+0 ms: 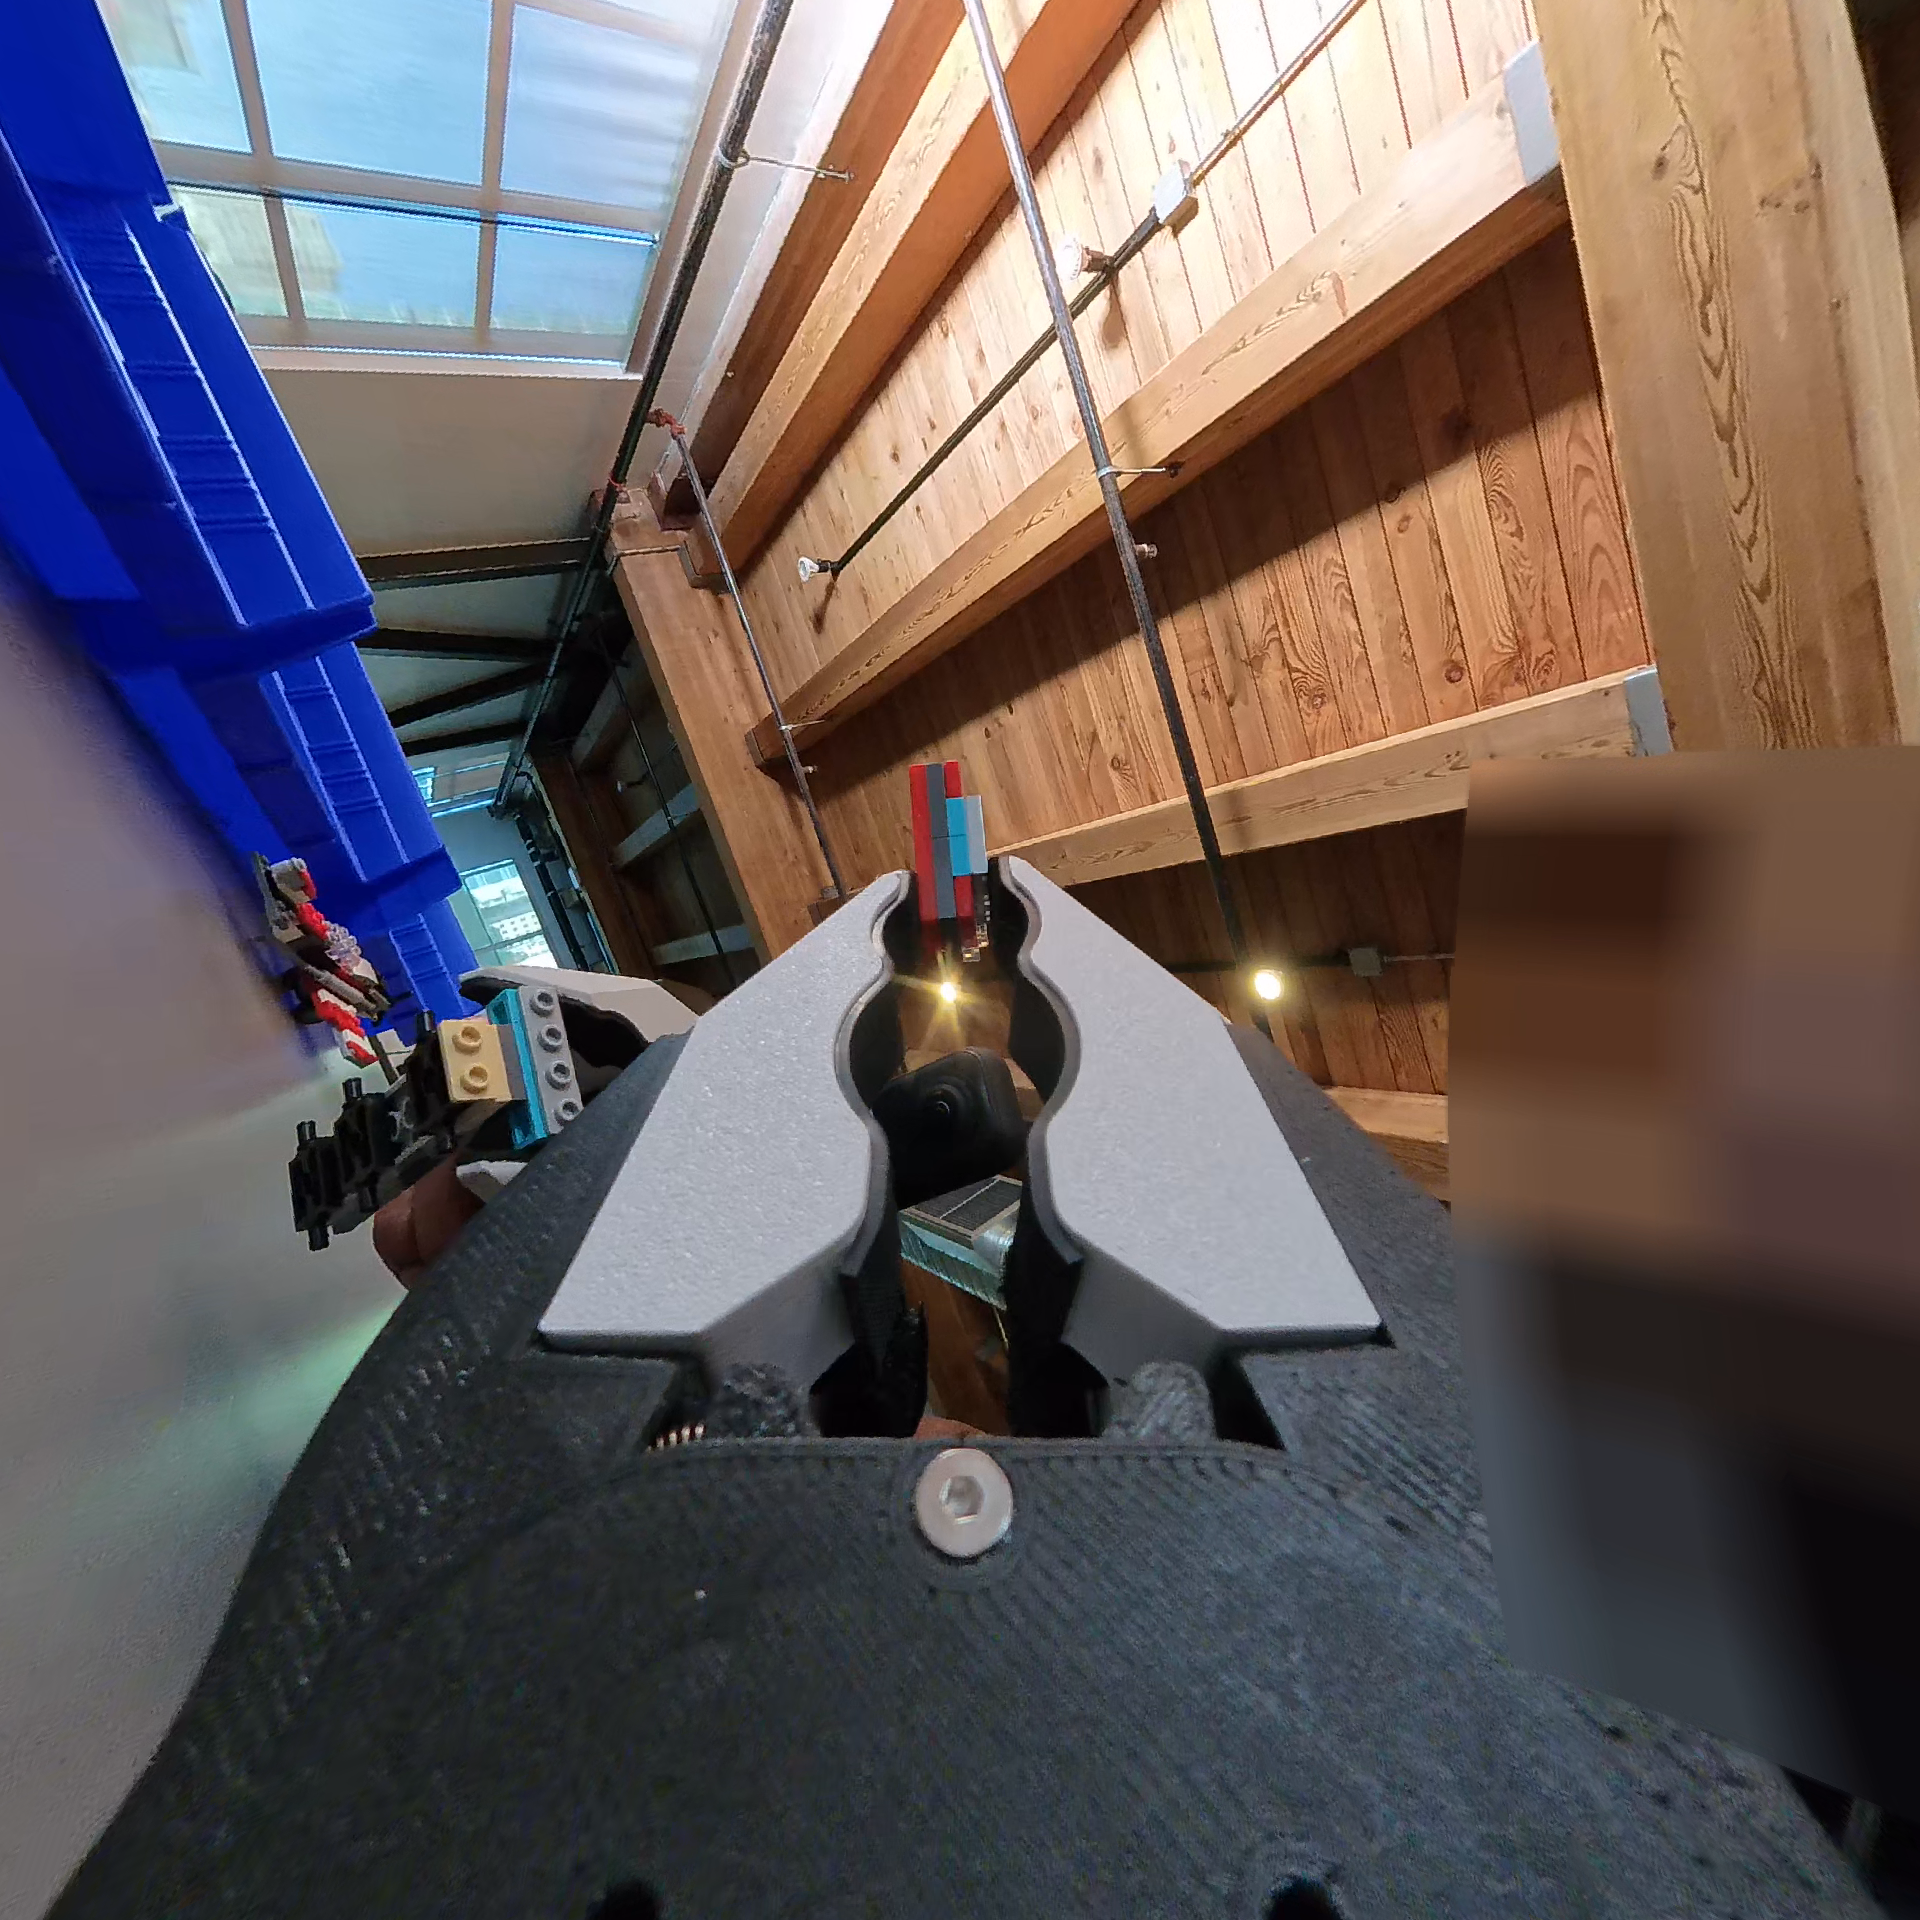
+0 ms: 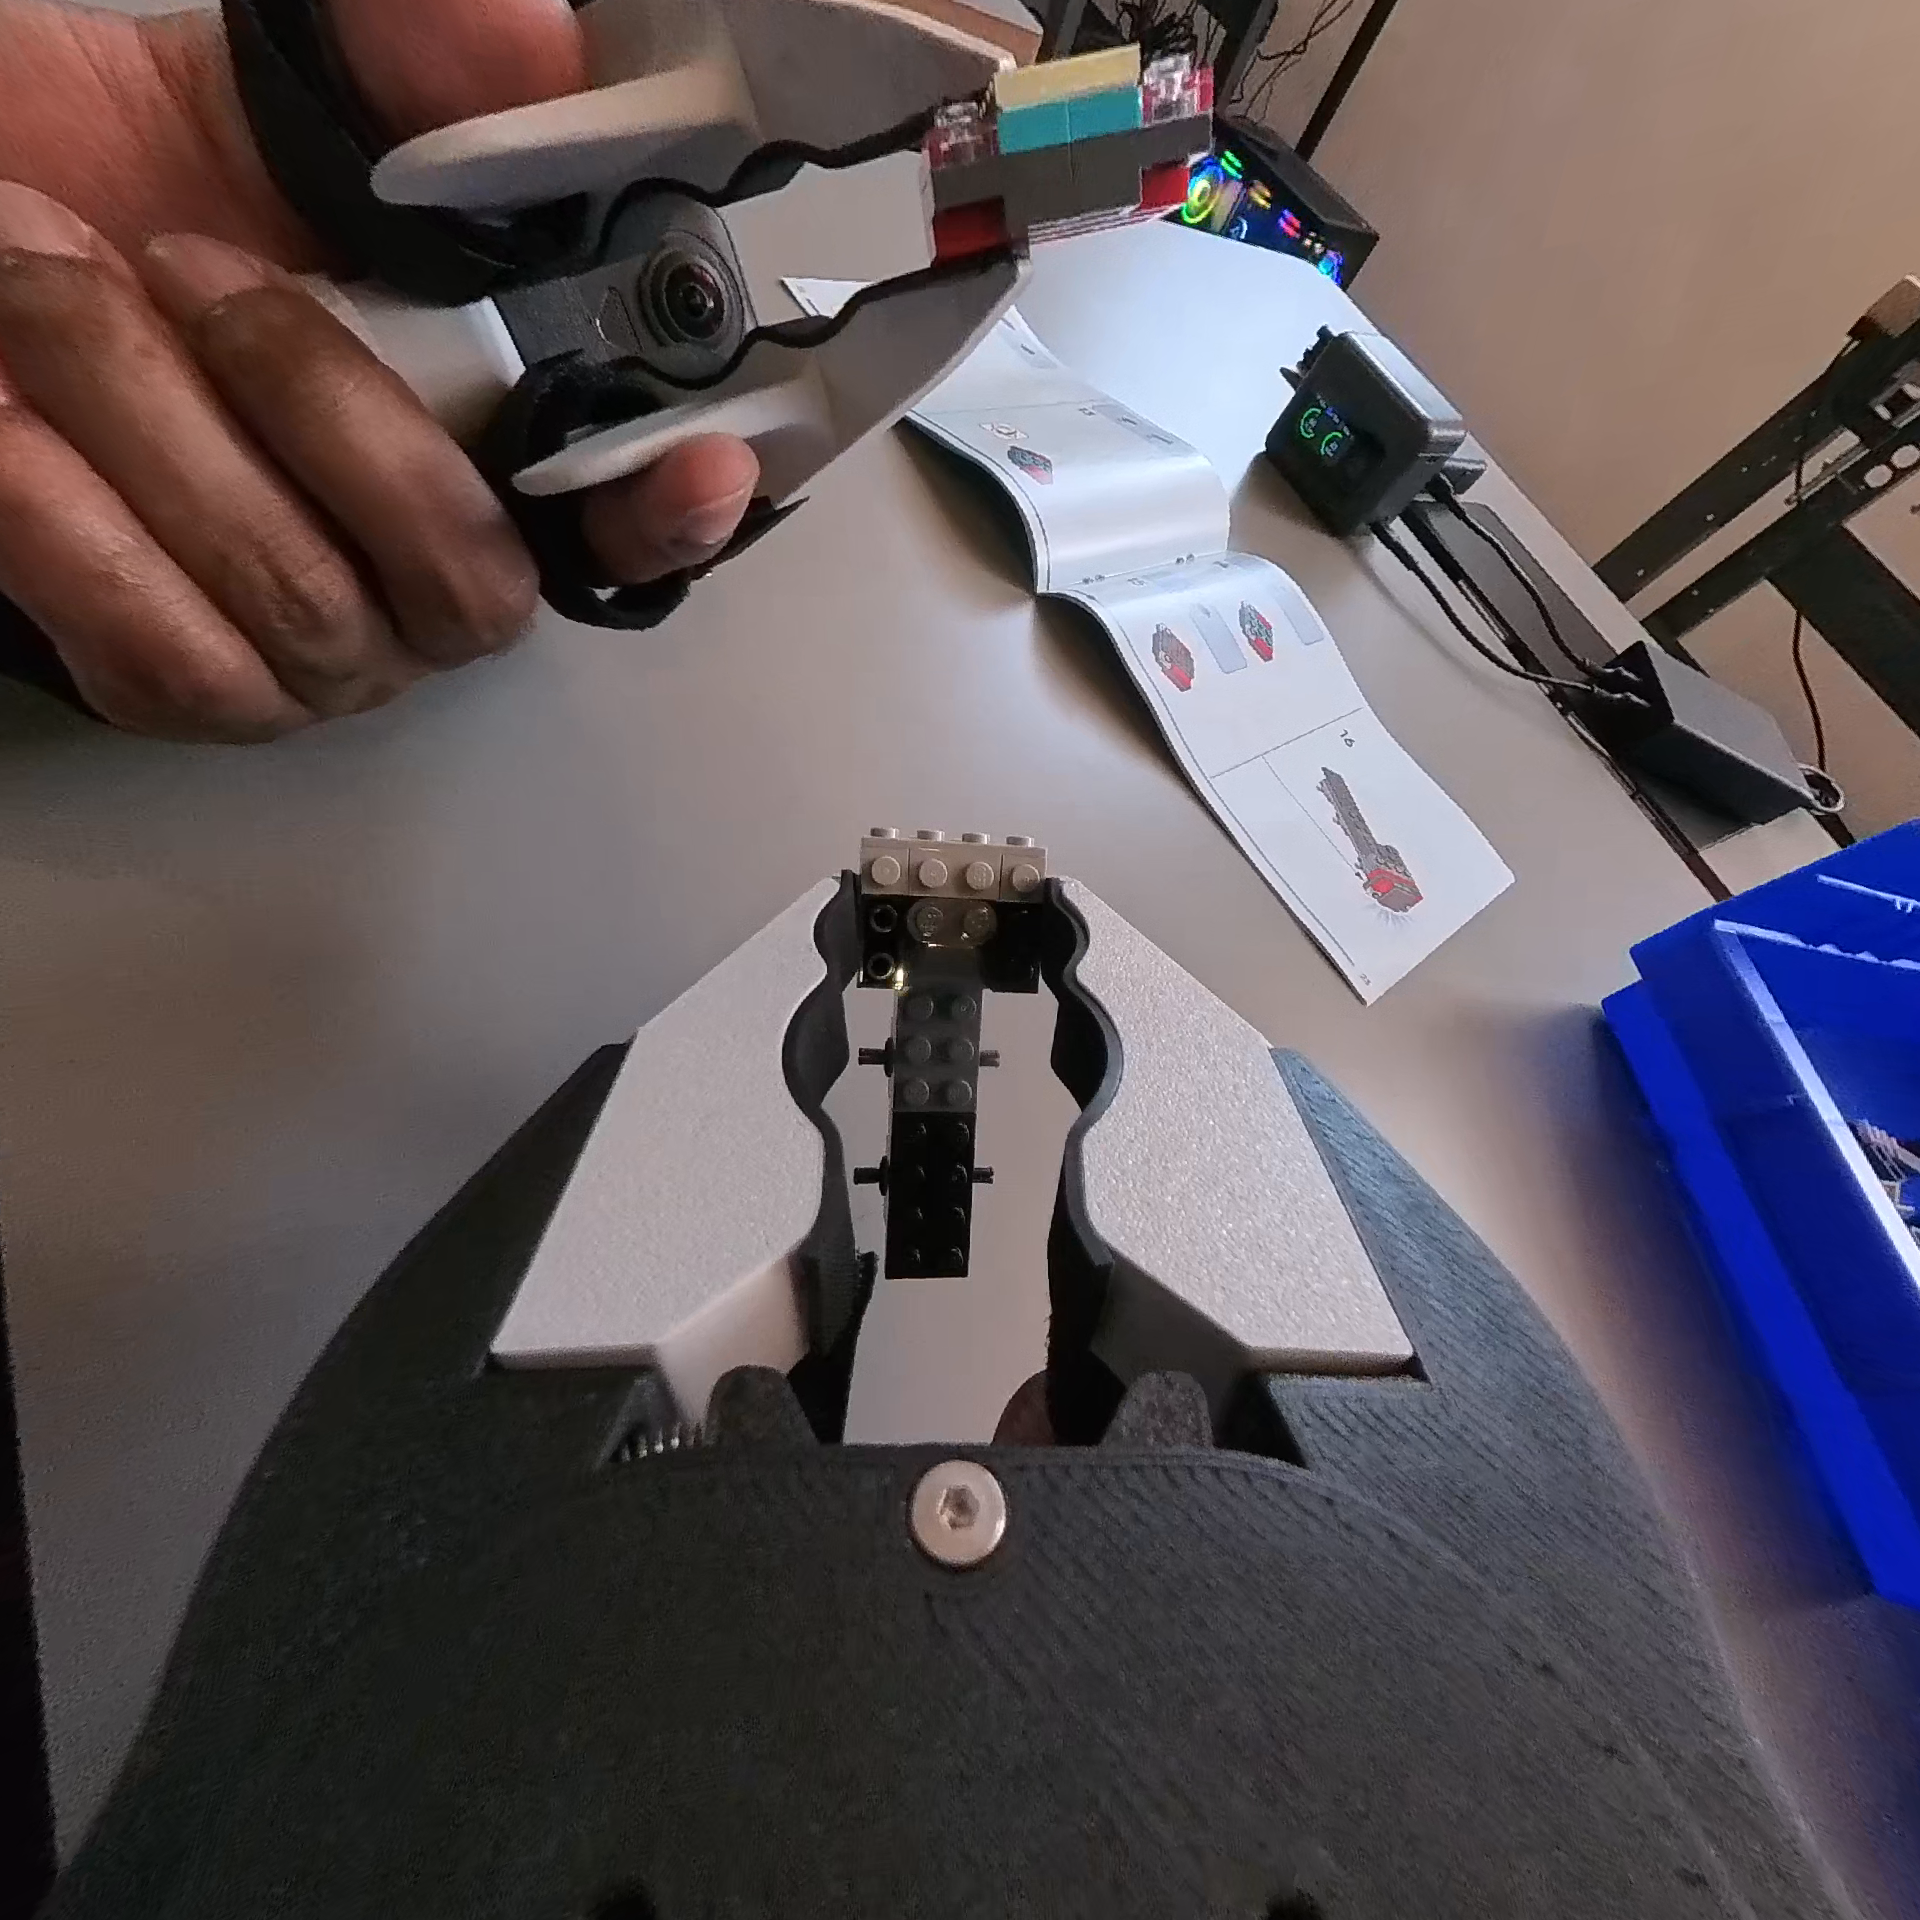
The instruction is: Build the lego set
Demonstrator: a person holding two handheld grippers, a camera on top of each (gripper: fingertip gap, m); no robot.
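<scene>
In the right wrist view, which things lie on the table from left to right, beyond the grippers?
Instruction booklet → small black device with a lit screen → blue bin at the right edge.

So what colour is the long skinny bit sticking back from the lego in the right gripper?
Grey, then black at the end, seen best in the right wrist view.

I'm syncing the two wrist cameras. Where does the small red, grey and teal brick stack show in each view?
Left wrist view: brick stack at centre, clamped in the left gripper.
Right wrist view: brick stack top centre, above the table.
Shared landmark: blue bin.
</scene>
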